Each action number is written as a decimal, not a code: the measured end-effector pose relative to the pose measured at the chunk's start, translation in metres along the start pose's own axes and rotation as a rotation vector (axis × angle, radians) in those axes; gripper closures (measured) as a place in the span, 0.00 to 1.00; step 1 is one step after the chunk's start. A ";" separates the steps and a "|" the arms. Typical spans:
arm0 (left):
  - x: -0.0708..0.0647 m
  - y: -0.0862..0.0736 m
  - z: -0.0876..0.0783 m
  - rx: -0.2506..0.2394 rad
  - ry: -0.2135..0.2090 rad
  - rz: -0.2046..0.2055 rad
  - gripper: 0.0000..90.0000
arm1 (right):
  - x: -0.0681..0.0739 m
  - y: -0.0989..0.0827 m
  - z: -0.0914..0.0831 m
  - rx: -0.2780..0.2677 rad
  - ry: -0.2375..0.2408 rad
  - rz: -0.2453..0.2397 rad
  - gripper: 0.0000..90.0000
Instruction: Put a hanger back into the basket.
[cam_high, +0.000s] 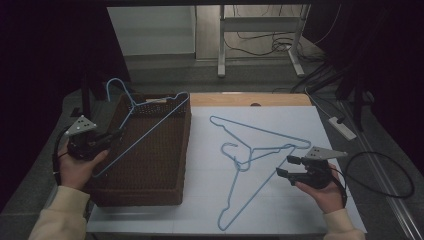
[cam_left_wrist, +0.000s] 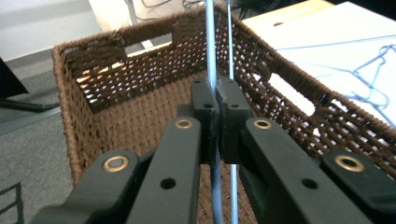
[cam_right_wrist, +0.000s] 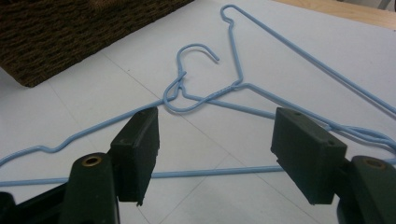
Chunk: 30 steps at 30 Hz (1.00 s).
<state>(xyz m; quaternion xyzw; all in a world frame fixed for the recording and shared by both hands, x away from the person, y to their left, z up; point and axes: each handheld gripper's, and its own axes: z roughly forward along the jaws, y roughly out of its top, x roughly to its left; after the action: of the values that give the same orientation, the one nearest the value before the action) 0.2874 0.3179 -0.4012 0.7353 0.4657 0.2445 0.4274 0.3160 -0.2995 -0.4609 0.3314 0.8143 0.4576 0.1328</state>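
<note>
White sheeting covers the table (cam_high: 280, 210), with dark floor and cables behind it. At nine o'clock on the table sits a brown woven basket (cam_high: 175, 165). Over it hangs a thin pale-blue wire hanger (cam_high: 150, 122), tilted, its hook up at eleven o'clock past the basket's far rim and its long bar slanting down toward seven o'clock. The left gripper (cam_high: 117, 134) has its jaws pressed together on that wire; in the left gripper view the blue strand (cam_left_wrist: 211, 56) runs straight between the pads. Two more blue hangers (cam_high: 255, 150) lie flat and tangled at the table's centre, hooks interlocked. The right gripper (cam_high: 286, 166) rests at four o'clock, jaws apart, just beside them, one wire crossing between the pads in its own view.
</note>
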 end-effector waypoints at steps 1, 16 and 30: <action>0.001 -0.001 0.000 0.001 0.000 -0.005 0.97 | 0.000 0.000 0.000 0.003 -0.002 -0.001 0.37; 0.003 -0.007 0.012 0.055 0.011 0.008 0.97 | 0.000 -0.001 0.003 0.013 0.002 0.001 0.36; 0.001 -0.014 0.053 0.229 0.047 0.025 0.97 | 0.000 -0.002 0.003 0.016 0.005 -0.002 0.36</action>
<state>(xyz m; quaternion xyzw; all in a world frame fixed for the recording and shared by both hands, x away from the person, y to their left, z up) 0.3212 0.3011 -0.4407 0.7791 0.4913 0.2121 0.3264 0.3162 -0.2983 -0.4642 0.3307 0.8186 0.4517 0.1284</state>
